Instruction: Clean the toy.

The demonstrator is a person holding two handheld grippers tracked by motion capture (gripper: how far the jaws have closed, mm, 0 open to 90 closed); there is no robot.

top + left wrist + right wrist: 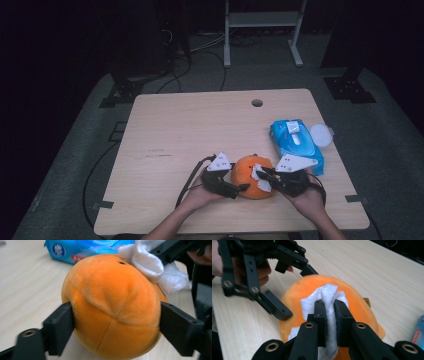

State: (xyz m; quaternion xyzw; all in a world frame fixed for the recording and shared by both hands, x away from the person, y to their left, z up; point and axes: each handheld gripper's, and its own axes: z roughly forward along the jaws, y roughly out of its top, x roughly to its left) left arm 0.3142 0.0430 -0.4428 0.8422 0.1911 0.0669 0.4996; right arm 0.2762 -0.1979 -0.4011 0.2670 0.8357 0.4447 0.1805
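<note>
Forearms at the near edge of a pale wooden desk (165, 125), on grey floor in a dark room. Near the front edge, an orange plush toy (248, 176), flanked by both grippers. Left gripper (240, 189) astride the plush, pads against its two sides, gripping it. Right gripper (262, 172) clamped on a white wipe (260, 178), pressed to the plush's top. Farther right, well apart, a blue wet-wipe pack (295, 142) and a white round lid (320, 135).
</note>
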